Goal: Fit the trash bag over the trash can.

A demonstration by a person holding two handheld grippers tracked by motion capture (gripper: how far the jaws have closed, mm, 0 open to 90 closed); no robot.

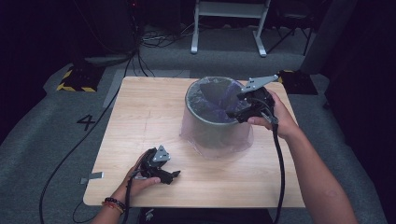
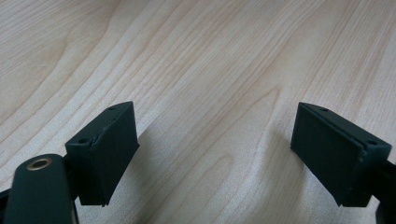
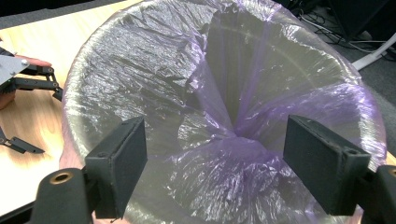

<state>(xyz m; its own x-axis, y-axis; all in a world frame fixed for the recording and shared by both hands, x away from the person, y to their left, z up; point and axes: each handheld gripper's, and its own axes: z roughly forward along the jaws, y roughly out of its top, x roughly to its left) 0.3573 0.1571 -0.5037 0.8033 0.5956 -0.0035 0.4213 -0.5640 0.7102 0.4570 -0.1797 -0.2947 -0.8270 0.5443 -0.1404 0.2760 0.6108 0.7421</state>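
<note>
- The left gripper point(image 1: 173, 175) rests low at the table's point(image 1: 140, 116) near left edge – jaws spread wide with bare wood between them, gripping nothing.
- The bin point(image 1: 212, 116) stands right of centre, lined with a thin purple bag point(image 3: 210, 107) folded over its rim, skirt pooling on the table.
- The right gripper point(image 1: 232, 113) hovers at the bin's right rim, jaws parted, nothing between them.
- Risk: the film looks flimsy – a pinch could tear it or drag the liner off the rim; a push could tip the bin.
- Writing: a "4" point(image 1: 87, 122) on the floor at left.
</note>
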